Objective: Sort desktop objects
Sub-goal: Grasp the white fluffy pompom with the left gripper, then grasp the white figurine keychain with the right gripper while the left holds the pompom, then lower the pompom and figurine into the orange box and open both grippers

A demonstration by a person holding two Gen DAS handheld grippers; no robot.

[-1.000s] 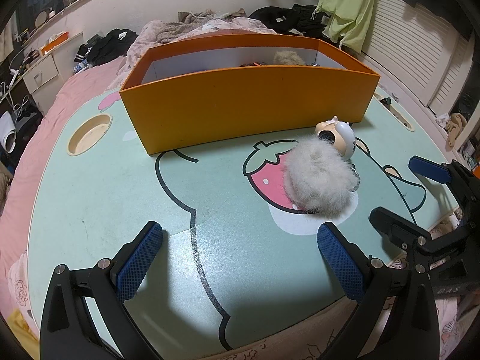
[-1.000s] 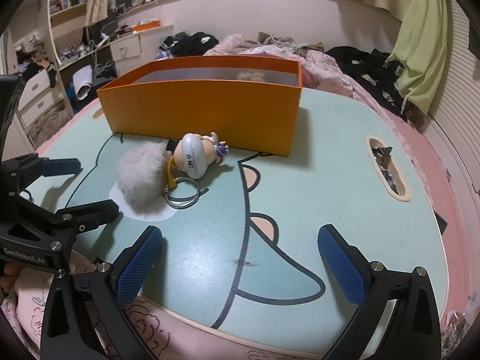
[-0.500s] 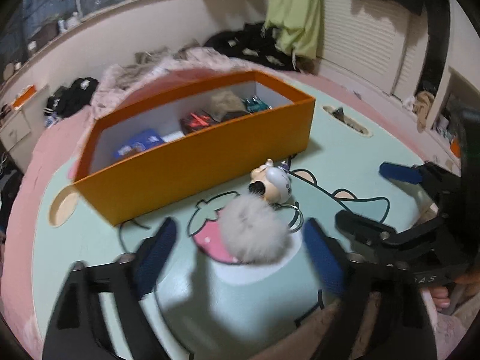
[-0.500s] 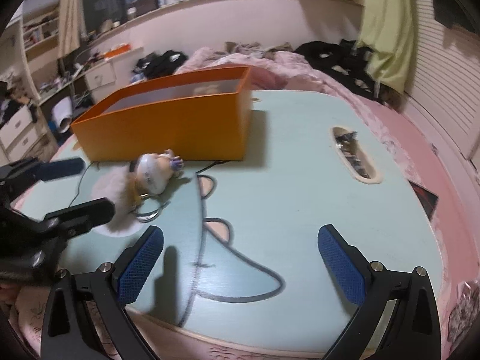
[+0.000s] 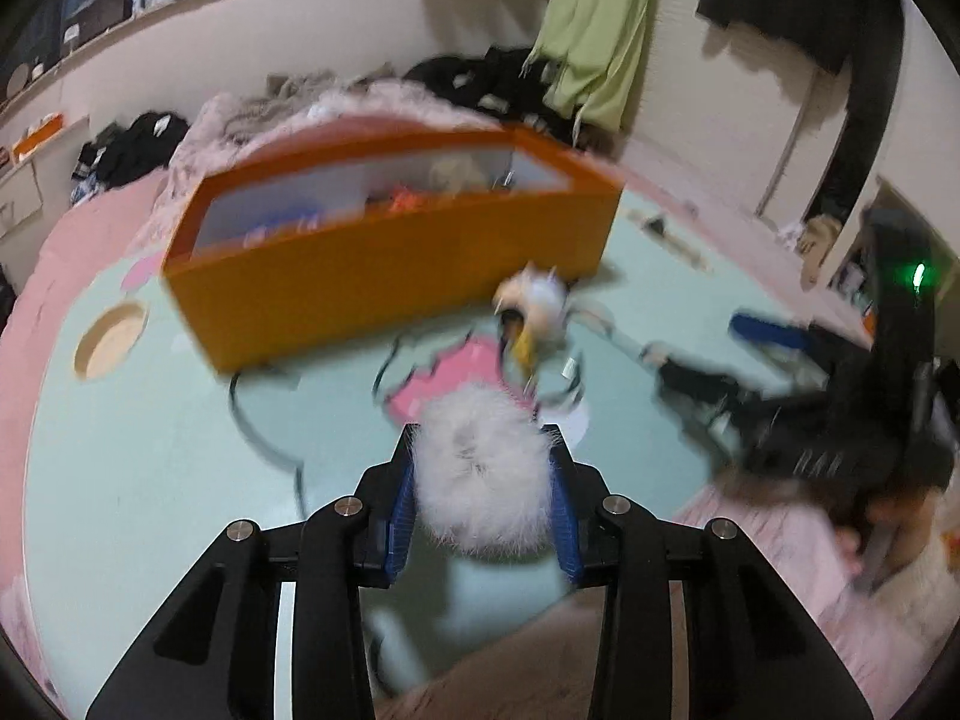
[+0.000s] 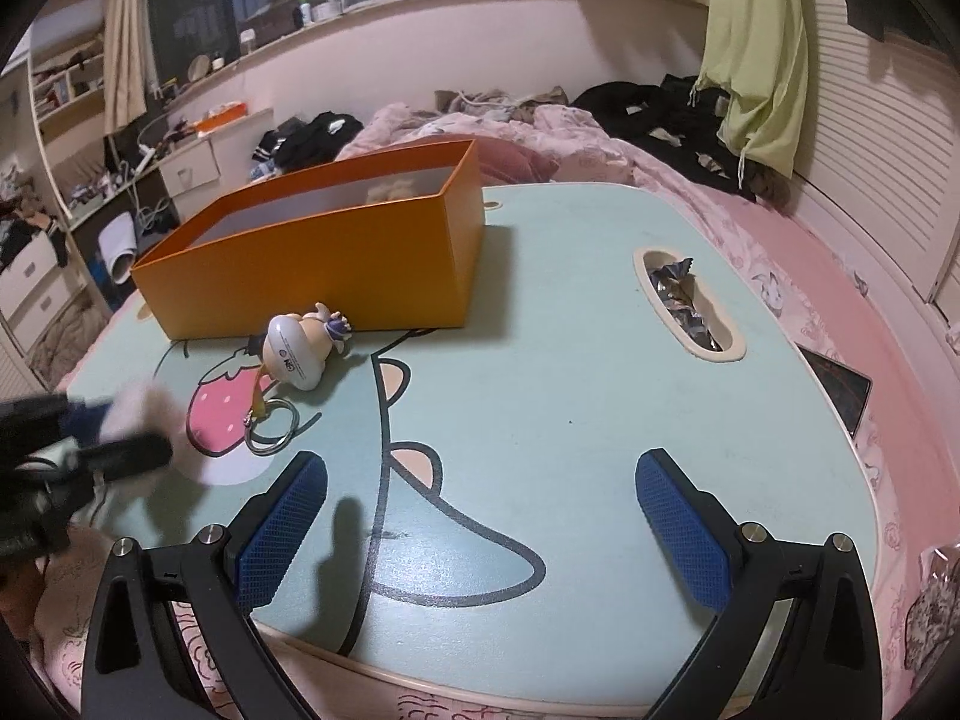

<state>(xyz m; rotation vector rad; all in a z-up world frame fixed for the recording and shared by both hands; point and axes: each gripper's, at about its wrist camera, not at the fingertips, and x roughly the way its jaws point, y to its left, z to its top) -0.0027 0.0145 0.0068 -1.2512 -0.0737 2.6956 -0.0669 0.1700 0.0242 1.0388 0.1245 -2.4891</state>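
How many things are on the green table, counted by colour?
White: 2, the fluffy pompom squeezed in the left hand-held gripper and the little figure
Orange: 1, the box
Silver: 1, the key ring
Total: 4

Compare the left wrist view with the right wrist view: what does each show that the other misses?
Left wrist only: the left gripper, whose jaws have just been closing, pressing on the white fluffy pompom. Right wrist only: the right gripper, open and empty; the oval table slot holding wrappers. Both: the orange cardboard box, the white figurine keychain, the mint cartoon tabletop.
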